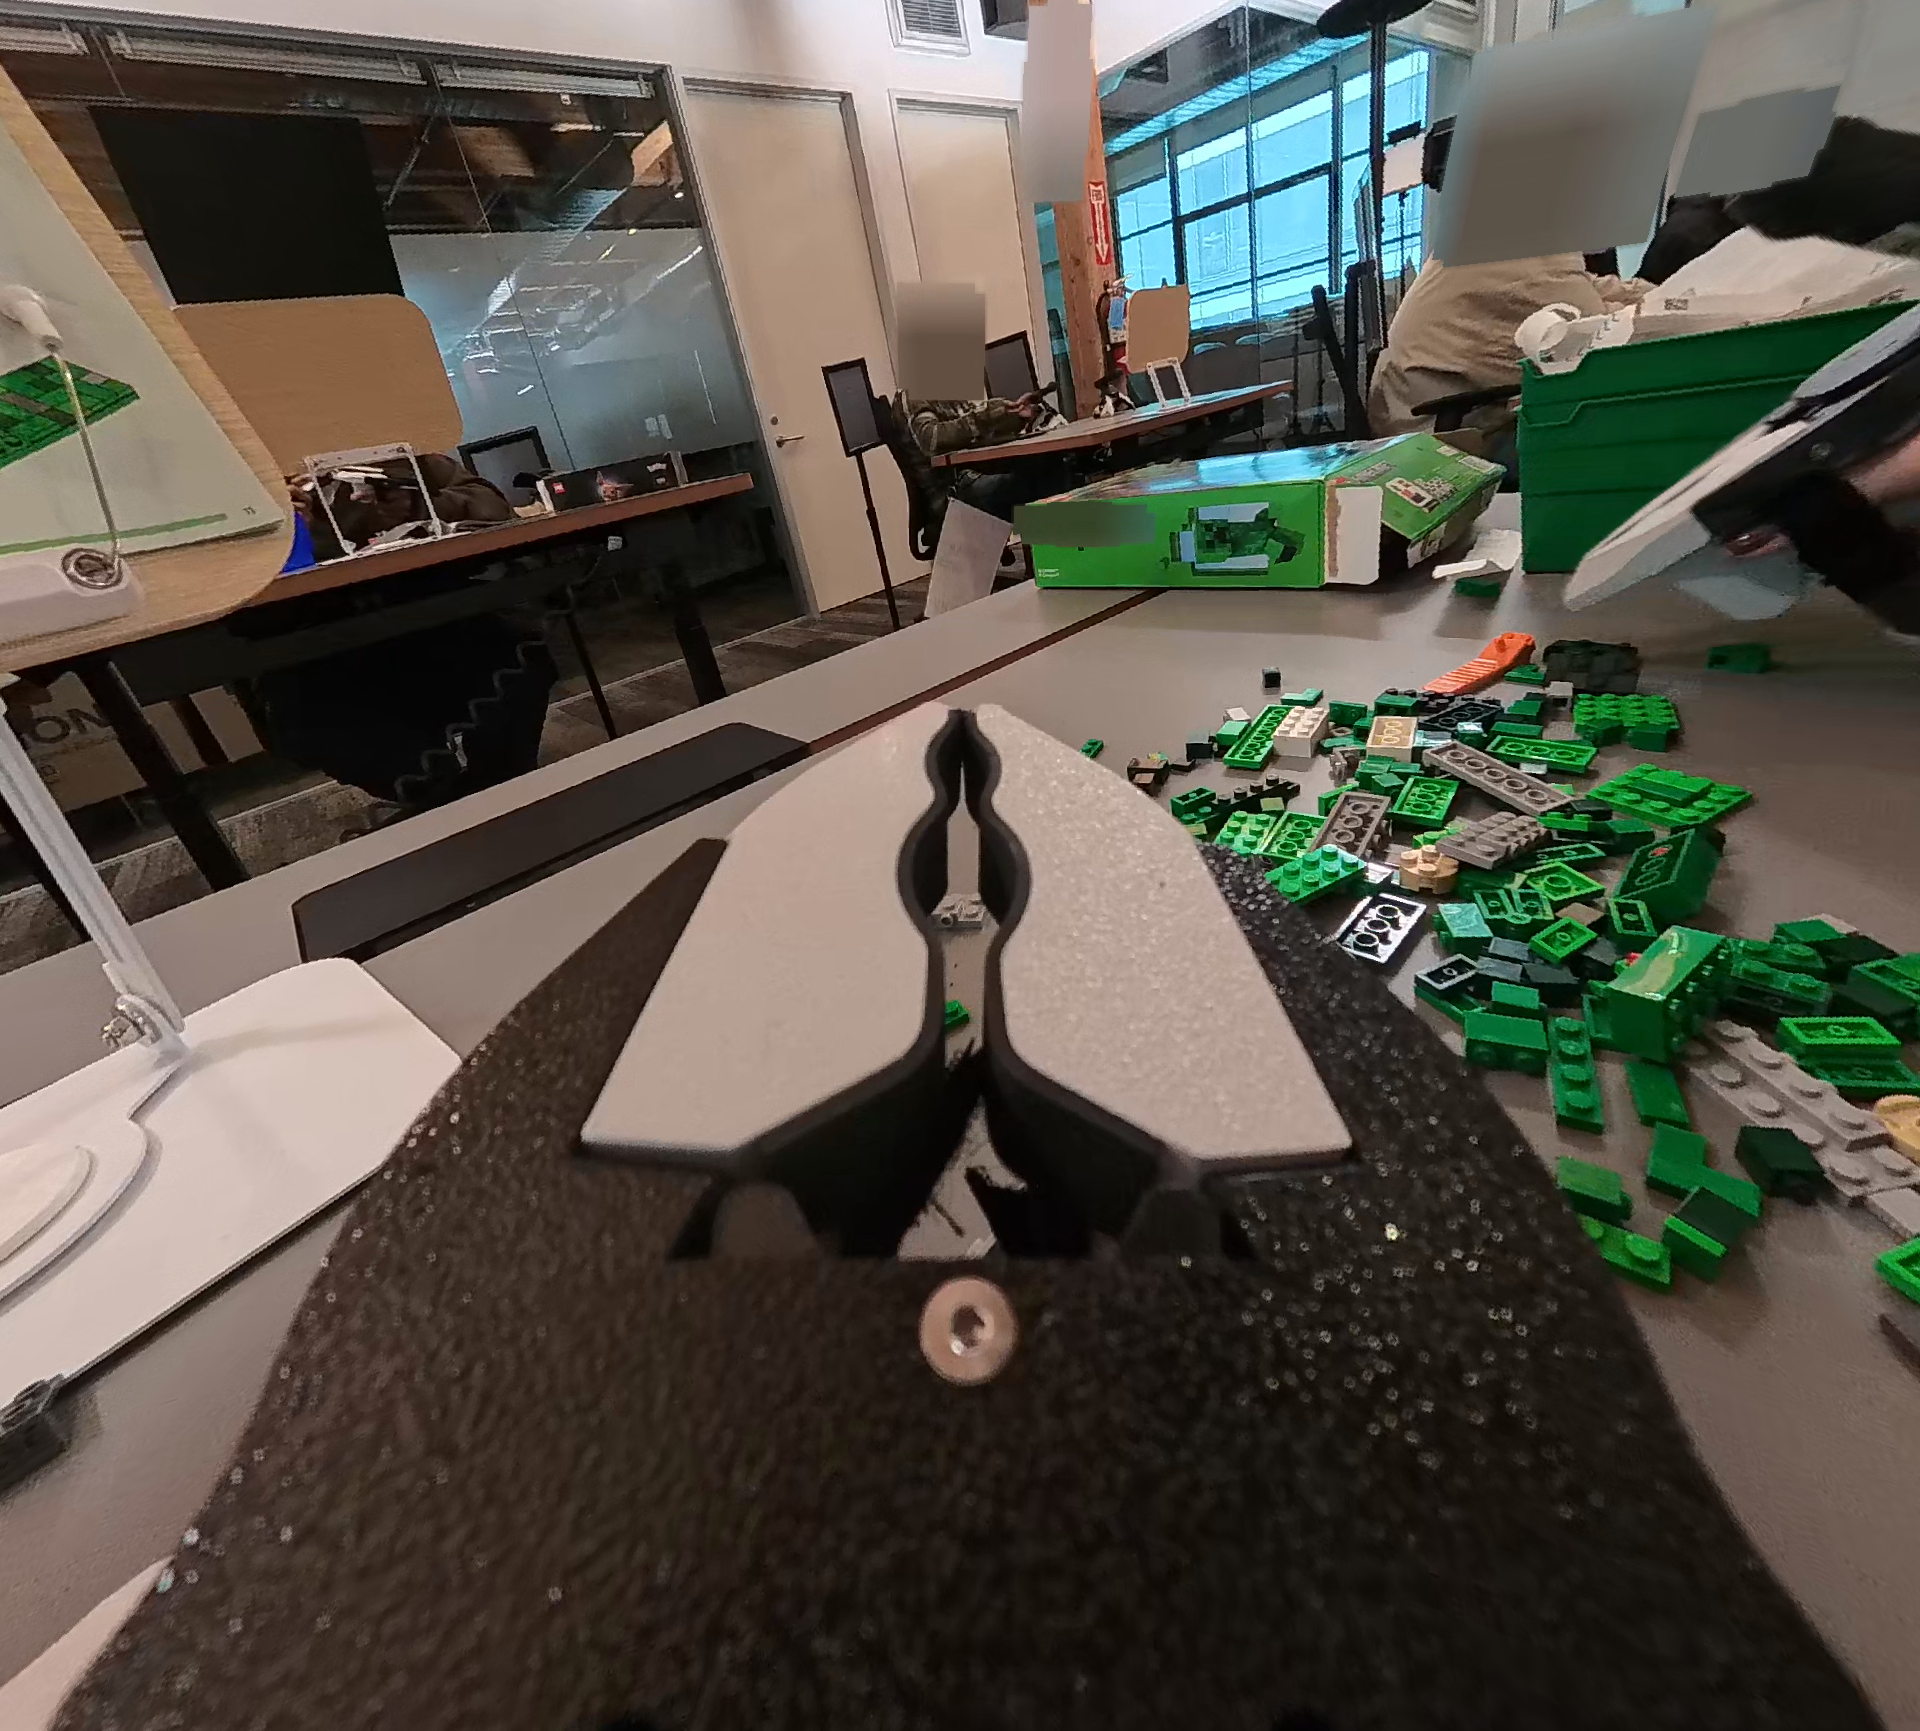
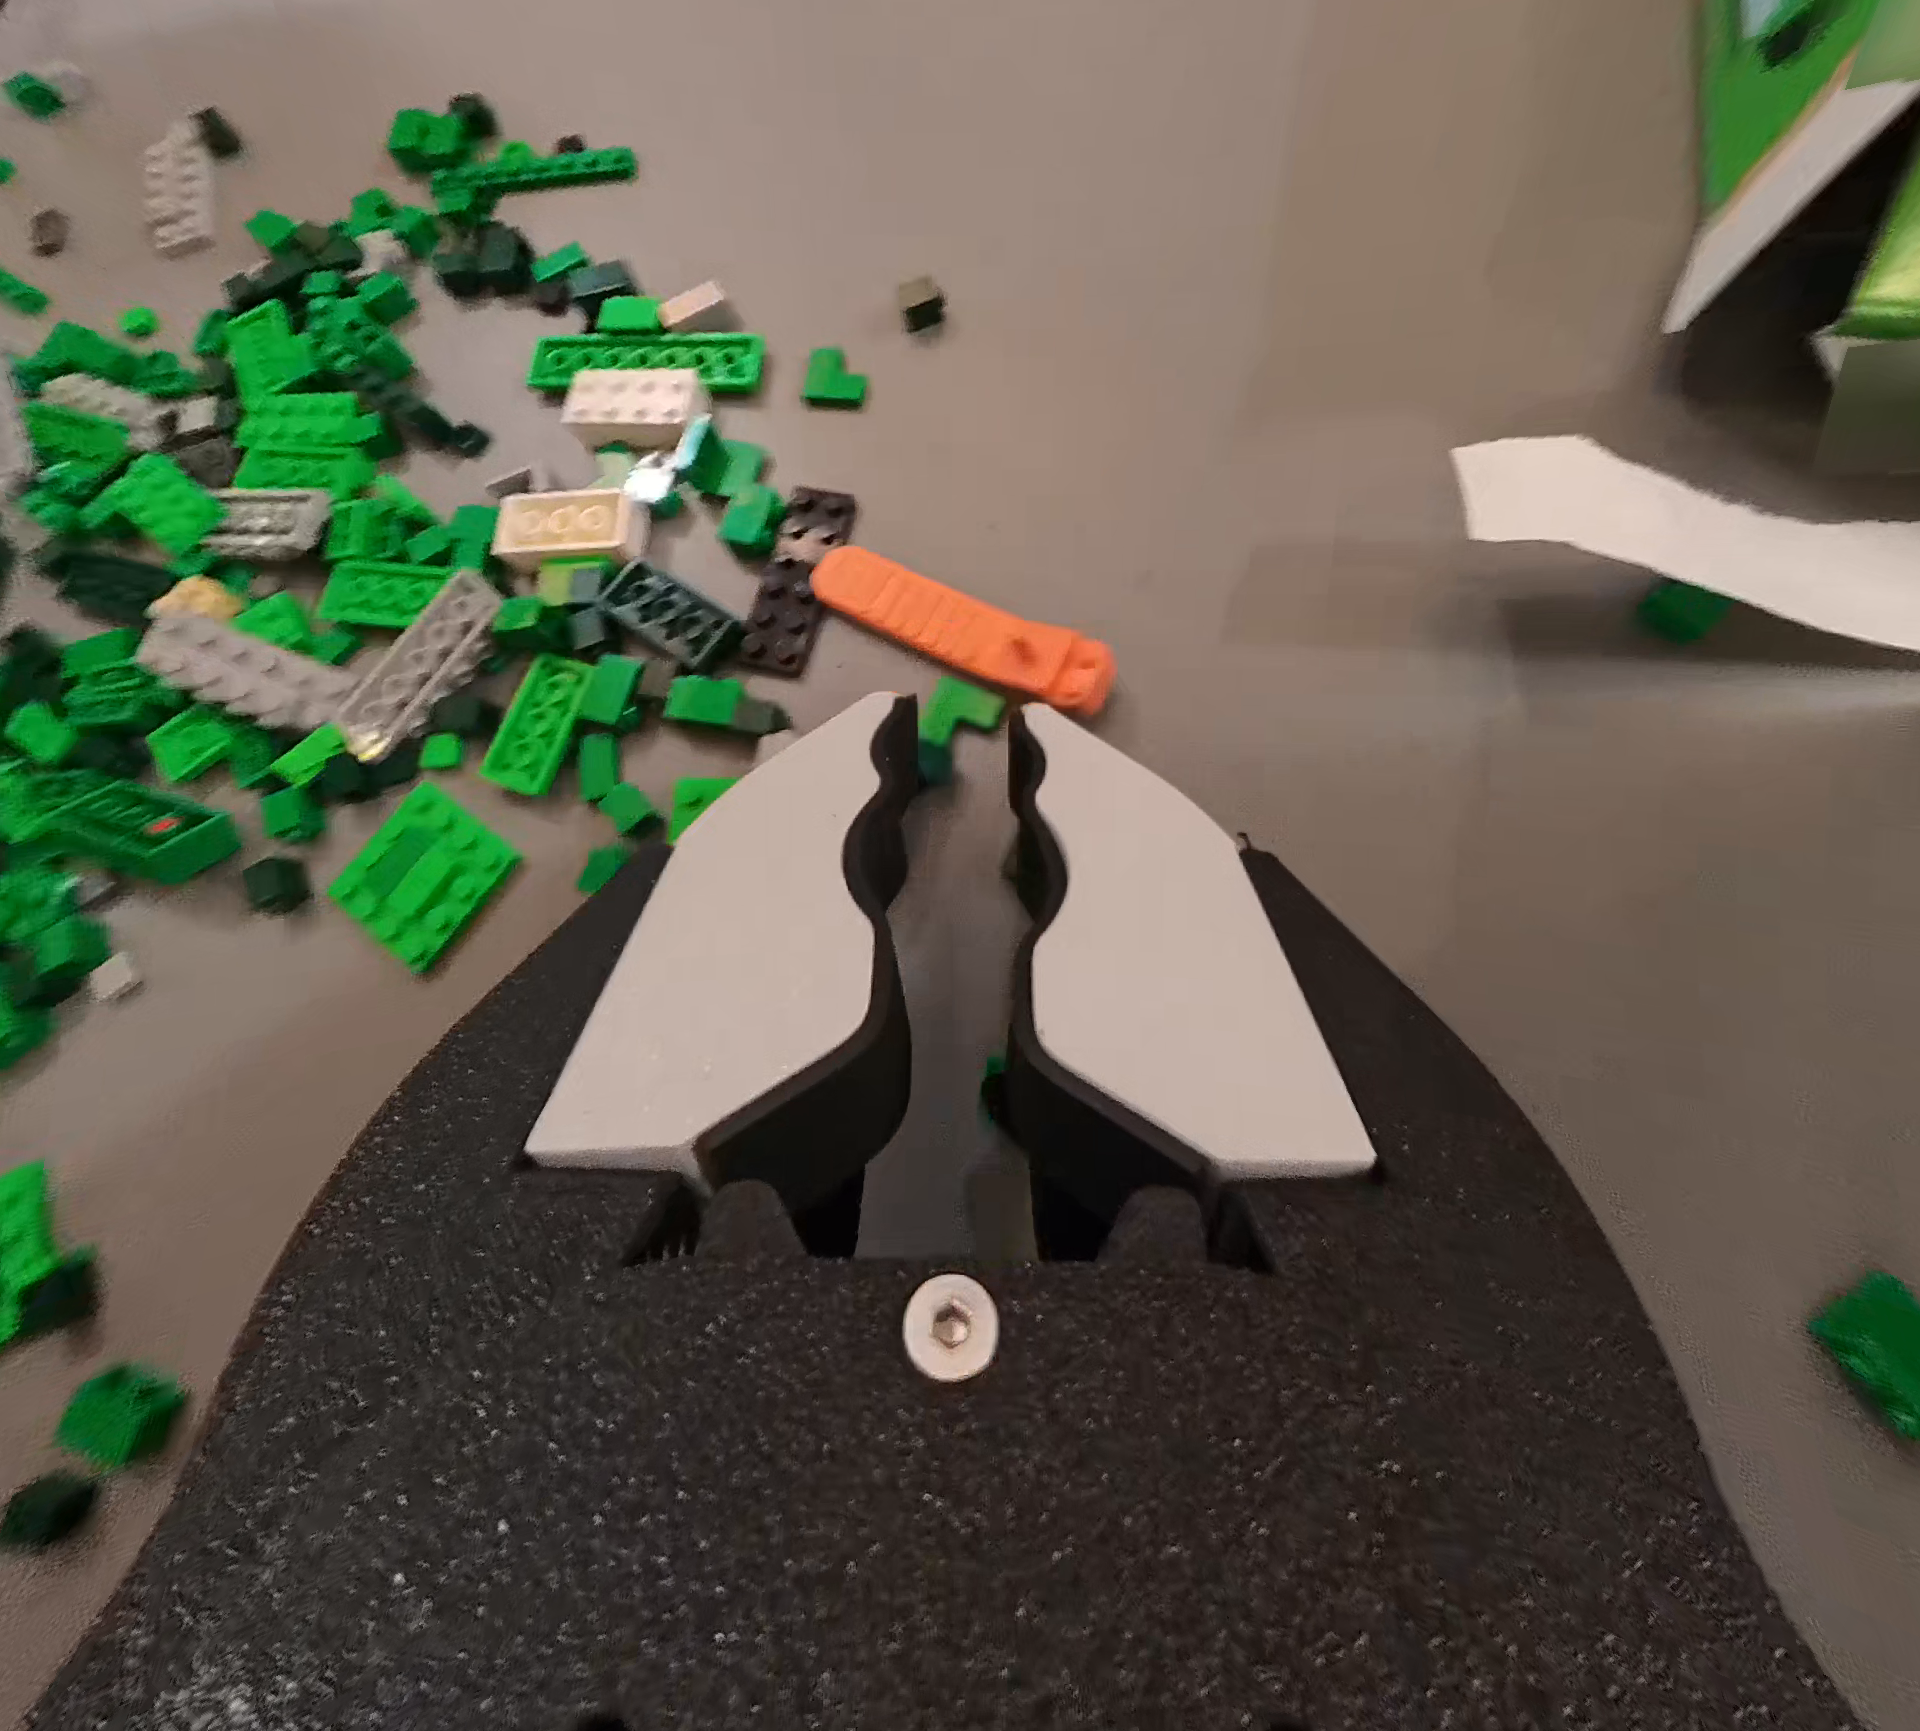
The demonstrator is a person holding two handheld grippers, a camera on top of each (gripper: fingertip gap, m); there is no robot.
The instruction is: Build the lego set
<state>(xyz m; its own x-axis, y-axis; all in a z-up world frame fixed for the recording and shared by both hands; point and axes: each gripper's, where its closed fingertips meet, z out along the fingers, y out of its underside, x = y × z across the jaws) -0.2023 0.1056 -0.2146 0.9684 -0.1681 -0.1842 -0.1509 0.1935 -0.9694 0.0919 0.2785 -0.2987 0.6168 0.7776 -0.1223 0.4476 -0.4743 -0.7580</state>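
My left gripper (image 1: 964,731) is held above the grey table (image 1: 1039,663), its fingertips touching. A small grey piece (image 1: 961,912) sits pinched in the narrow gap between the fingers. A pile of green, grey, black and white bricks (image 1: 1558,871) lies to its right. My right gripper (image 2: 964,725) is open a little and empty, low over the near edge of the same pile (image 2: 312,538), with a green piece (image 2: 961,707) just beyond its tips. An orange brick separator (image 2: 961,632) lies right ahead of it. The right gripper also shows in the left wrist view (image 1: 1621,569), held in a hand.
An open green set box (image 1: 1247,528) lies at the table's far side, with a green bin (image 1: 1662,434) to its right. An instruction booklet (image 1: 83,434) stands on a white stand (image 1: 208,1110) at the left. A white paper strip (image 2: 1662,528) lies near the box (image 2: 1818,19). People sit at tables behind. The left gripper's tips are roughly 35 cm from the right gripper's. The orange brick separator (image 2: 961,632) is closer to my right gripper, around 4 cm from its tips; the left tips are 35 cm off. My left wrist view (image 1: 1481,668) looks at it from another angle.
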